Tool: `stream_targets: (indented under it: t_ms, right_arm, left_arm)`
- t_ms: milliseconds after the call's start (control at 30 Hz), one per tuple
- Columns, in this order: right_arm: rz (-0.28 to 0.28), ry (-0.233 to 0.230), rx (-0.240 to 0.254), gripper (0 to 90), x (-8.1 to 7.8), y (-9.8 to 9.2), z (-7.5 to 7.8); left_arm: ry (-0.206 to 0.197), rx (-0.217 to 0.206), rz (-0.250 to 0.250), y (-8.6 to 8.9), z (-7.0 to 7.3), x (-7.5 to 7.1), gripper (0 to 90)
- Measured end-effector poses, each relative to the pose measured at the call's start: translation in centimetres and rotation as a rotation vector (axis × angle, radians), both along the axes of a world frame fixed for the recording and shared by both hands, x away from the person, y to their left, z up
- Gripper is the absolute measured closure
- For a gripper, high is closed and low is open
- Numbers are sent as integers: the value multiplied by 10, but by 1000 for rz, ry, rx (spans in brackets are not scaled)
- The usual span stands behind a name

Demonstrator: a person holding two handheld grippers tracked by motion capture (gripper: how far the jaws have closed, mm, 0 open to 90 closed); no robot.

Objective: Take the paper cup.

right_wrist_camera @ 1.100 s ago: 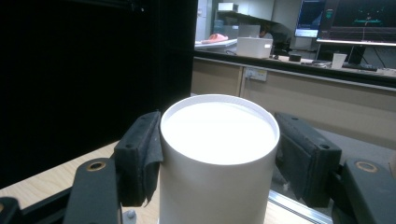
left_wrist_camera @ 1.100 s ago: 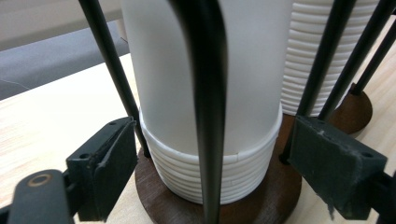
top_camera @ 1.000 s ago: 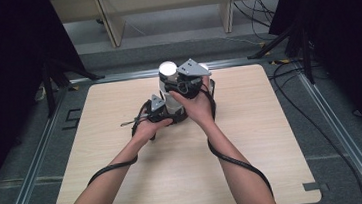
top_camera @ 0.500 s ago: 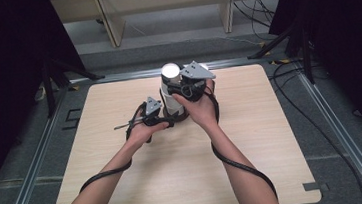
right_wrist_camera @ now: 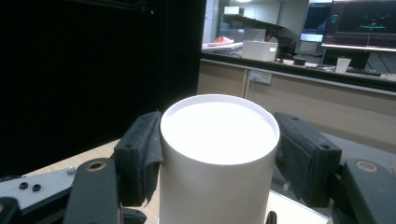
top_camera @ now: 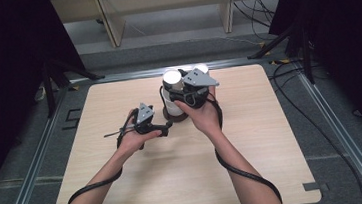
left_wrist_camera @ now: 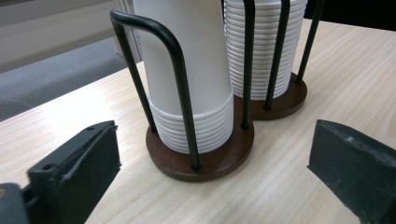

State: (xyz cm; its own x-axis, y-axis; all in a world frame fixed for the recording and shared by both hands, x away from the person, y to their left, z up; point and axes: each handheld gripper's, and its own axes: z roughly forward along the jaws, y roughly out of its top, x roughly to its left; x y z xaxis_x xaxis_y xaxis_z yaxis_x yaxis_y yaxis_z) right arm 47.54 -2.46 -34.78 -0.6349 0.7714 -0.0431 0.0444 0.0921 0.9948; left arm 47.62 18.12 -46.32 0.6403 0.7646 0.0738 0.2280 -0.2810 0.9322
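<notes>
At the table's far middle, the right gripper [right_wrist_camera: 218, 158] clamps the top cup [right_wrist_camera: 218, 154] of a stack in a wire rack [left_wrist_camera: 201, 154]; the left gripper [left_wrist_camera: 210, 168], just opened, holds nothing, so lifting may tip the unsteadied rack.

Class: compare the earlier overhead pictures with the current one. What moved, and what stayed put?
The left tongs drew back from the cup holder toward the table's left, their jaws opening with nothing between them. The right tongs stayed clamped on the top cup; the holder kept its place.

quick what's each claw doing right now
Left claw: open, just opened, holding nothing.
Right claw: closed on the top paper cup of the stack.
</notes>
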Motion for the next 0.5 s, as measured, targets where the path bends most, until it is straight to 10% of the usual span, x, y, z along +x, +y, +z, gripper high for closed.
stream_targets:
  t_ms: [500]
  right_arm:
    - [21, 20, -3, 355, -18, -4, -7]
  left_arm:
    - [-47, -5, -59, 3, 8, -28, 0]
